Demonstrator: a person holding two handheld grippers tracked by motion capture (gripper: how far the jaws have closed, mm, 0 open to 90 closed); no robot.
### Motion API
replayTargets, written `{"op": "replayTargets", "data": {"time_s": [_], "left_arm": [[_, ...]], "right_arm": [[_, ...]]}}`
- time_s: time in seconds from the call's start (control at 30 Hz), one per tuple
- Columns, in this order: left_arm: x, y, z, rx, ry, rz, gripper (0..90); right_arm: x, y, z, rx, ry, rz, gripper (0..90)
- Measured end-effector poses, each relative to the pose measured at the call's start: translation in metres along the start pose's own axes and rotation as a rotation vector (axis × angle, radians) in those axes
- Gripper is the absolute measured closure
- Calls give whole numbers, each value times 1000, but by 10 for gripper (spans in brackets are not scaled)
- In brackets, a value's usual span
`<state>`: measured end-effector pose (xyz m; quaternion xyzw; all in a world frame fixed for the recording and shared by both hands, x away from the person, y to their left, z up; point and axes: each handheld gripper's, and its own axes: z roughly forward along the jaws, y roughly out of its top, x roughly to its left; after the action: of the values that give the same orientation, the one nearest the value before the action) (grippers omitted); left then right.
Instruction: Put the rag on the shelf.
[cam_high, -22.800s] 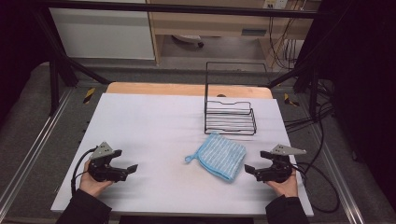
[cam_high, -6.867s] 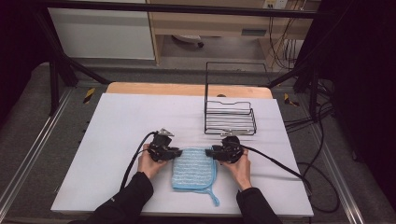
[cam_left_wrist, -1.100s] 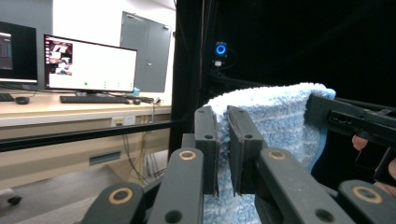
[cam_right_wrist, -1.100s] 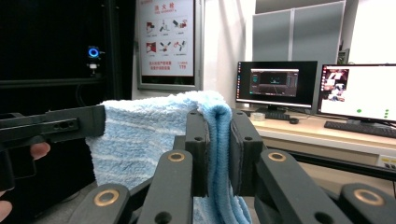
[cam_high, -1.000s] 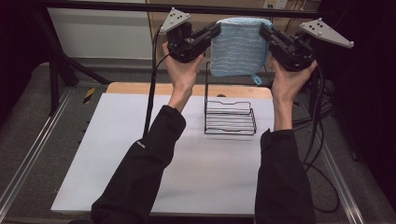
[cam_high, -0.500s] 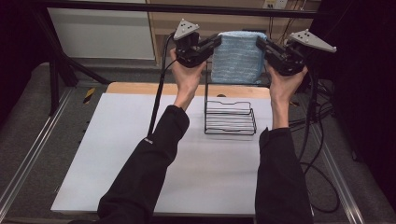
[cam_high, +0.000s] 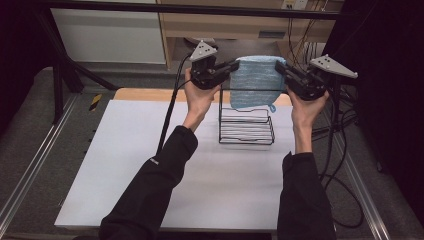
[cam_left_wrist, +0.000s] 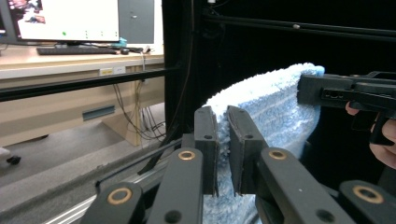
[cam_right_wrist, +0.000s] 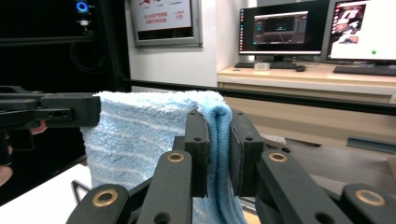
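Your left gripper (cam_high: 231, 68) has its jaws pinched tight on one top corner of the blue towel (cam_high: 257, 82), and in the left gripper view (cam_left_wrist: 223, 154) the fluffy cloth is squeezed between the two black pads. Your right gripper (cam_high: 280, 70) is clamped the same way on the opposite top corner; in the right gripper view (cam_right_wrist: 219, 154) a folded edge of the towel (cam_right_wrist: 140, 140) runs down between its pads. The towel hangs stretched flat between the two grippers, raised above the tabletop (cam_high: 150, 165), its lower edge with a small loop dangling free. Directly below the grippers and the towel stands a black wire rack (cam_high: 246, 125), upright on the far part of the tabletop, its top bar crossing in front of the towel's lower half. Both your hands are lifted level with each other, cables trailing down from each gripper.
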<state>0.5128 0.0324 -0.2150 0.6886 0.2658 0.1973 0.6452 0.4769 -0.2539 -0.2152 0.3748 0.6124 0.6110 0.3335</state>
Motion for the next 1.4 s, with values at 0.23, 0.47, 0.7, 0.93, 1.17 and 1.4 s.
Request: {"op": "replayTargets", "data": {"time_s": [0.23,0.47,0.7,0.93,1.17,1.4], "left_arm": [[-6,-8,-10,16,-50,21,827],[-17,-13,-21,35,-85,65,822],[-27,-25,-27,107,-103,69,810],[-32,-36,-26,182,-86,99,812],[-35,-41,-26,220,-77,122,814],[-37,-46,-24,243,-73,145,814]], "right_arm": [[3,-12,-17,20,39,-1,792],[9,-19,-29,46,54,-17,783],[11,-28,-38,91,69,-25,759],[16,-30,-44,134,88,-26,667],[21,-23,-53,130,106,-27,543],[29,-9,-52,126,120,-16,628]]}}
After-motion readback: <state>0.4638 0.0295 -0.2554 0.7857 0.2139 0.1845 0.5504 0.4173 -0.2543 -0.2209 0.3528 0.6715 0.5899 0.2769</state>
